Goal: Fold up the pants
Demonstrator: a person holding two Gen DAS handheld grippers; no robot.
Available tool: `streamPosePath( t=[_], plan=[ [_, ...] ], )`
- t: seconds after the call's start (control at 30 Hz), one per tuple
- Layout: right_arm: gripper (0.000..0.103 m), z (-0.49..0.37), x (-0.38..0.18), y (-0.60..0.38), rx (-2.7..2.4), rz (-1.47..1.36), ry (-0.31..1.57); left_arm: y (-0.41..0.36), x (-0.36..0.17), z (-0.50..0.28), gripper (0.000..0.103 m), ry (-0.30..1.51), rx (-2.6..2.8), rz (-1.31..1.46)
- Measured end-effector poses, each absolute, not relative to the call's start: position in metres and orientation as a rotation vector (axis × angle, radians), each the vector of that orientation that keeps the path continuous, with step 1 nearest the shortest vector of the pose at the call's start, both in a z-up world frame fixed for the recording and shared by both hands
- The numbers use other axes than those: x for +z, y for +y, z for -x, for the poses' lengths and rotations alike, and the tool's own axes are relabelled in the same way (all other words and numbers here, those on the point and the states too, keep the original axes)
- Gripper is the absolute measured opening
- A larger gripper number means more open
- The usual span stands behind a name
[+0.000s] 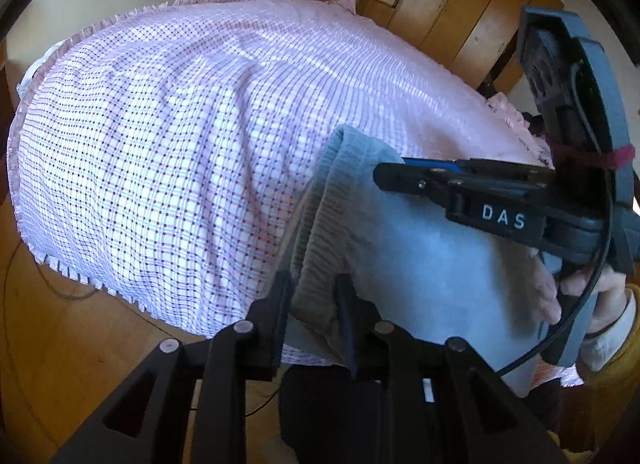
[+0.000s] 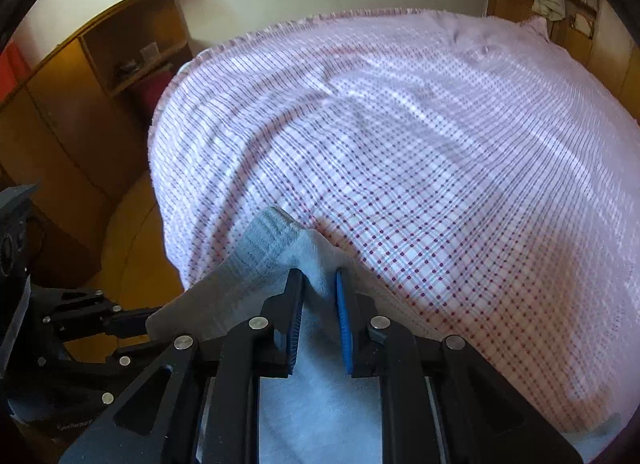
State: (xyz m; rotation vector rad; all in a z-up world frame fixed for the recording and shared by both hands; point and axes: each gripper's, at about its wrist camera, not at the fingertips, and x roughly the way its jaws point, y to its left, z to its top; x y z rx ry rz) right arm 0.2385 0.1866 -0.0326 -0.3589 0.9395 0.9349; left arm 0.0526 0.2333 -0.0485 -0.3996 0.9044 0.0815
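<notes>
Light blue-grey fleece pants point(image 1: 400, 264) with a ribbed band point(image 1: 320, 248) hang at the near edge of a bed with a pink checked cover point(image 1: 160, 144). In the left wrist view my left gripper point(image 1: 312, 284) is shut on the ribbed band, which fills the gap between its fingers. My right gripper point(image 1: 396, 172) comes in from the right and grips the pants' upper edge. In the right wrist view the right gripper point(image 2: 319, 280) pinches the fleece point(image 2: 316, 404) between its blue pads point(image 2: 343, 312), beside the ribbed band point(image 2: 268, 240). The left gripper point(image 2: 140, 322) shows at the lower left.
The checked bed cover point(image 2: 440, 184) is wrinkled and bare of other items. A wooden wardrobe point(image 1: 460, 4) stands behind the bed, and a wooden shelf unit point(image 2: 132, 56) at its left. Wood floor point(image 1: 60, 324) with a thin cable lies left of the bed. A person's hand point(image 1: 548, 296) holds the right gripper's handle.
</notes>
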Motion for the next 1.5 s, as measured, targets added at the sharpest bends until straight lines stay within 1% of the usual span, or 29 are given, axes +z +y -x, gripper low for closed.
streamPosePath(
  t=[0.07, 0.13, 0.2, 0.33, 0.5, 0.67, 0.77, 0.83, 0.93, 1.0, 1.07, 1.13, 1.3, 1.5],
  plan=[
    [0.011, -0.242, -0.035, 0.188, 0.930, 0.346, 0.948, 0.234, -0.053, -0.052, 0.032, 0.913, 0.089, 0.390],
    [0.012, -0.244, -0.035, 0.188, 0.930, 0.323, 0.960, 0.236, -0.056, -0.049, 0.038, 0.912, 0.095, 0.394],
    [0.014, -0.245, -0.031, 0.185, 0.933, 0.302, 0.973, 0.239, -0.056, -0.044, 0.040, 0.914, 0.101, 0.407],
    [0.018, -0.241, -0.015, 0.171, 0.915, 0.263, 0.953, 0.236, -0.045, -0.028, 0.039, 0.891, 0.116, 0.398],
    [0.018, -0.240, 0.005, 0.130, 0.873, 0.178, 0.937, 0.233, -0.026, -0.017, 0.038, 0.855, 0.128, 0.359],
    [0.018, -0.232, 0.012, 0.069, 0.765, 0.114, 0.939, 0.224, -0.007, -0.029, 0.038, 0.816, 0.105, 0.334],
    [0.018, -0.230, 0.007, 0.041, 0.703, 0.093, 0.955, 0.214, -0.004, -0.048, 0.036, 0.811, 0.077, 0.320],
    [0.018, -0.230, 0.000, 0.027, 0.667, 0.099, 0.963, 0.207, -0.005, -0.058, 0.031, 0.811, 0.052, 0.314],
    [0.018, -0.239, -0.012, 0.012, 0.592, 0.110, 0.968, 0.196, -0.012, -0.081, 0.031, 0.821, 0.016, 0.292],
    [0.018, -0.251, -0.021, 0.004, 0.501, 0.111, 0.958, 0.193, -0.022, -0.093, 0.029, 0.860, 0.039, 0.258],
    [0.018, -0.265, -0.034, -0.003, 0.424, 0.114, 0.963, 0.195, -0.034, -0.095, 0.026, 0.893, 0.069, 0.240],
    [0.016, -0.276, -0.046, -0.013, 0.430, 0.066, 0.987, 0.199, -0.041, -0.092, 0.018, 0.894, 0.089, 0.226],
    [0.015, -0.286, -0.054, -0.020, 0.449, 0.014, 0.973, 0.202, -0.047, -0.080, 0.018, 0.900, 0.126, 0.165],
    [0.016, -0.265, -0.035, -0.036, 0.481, -0.016, 0.962, 0.194, -0.032, -0.061, 0.018, 0.901, 0.106, 0.150]
  ],
)
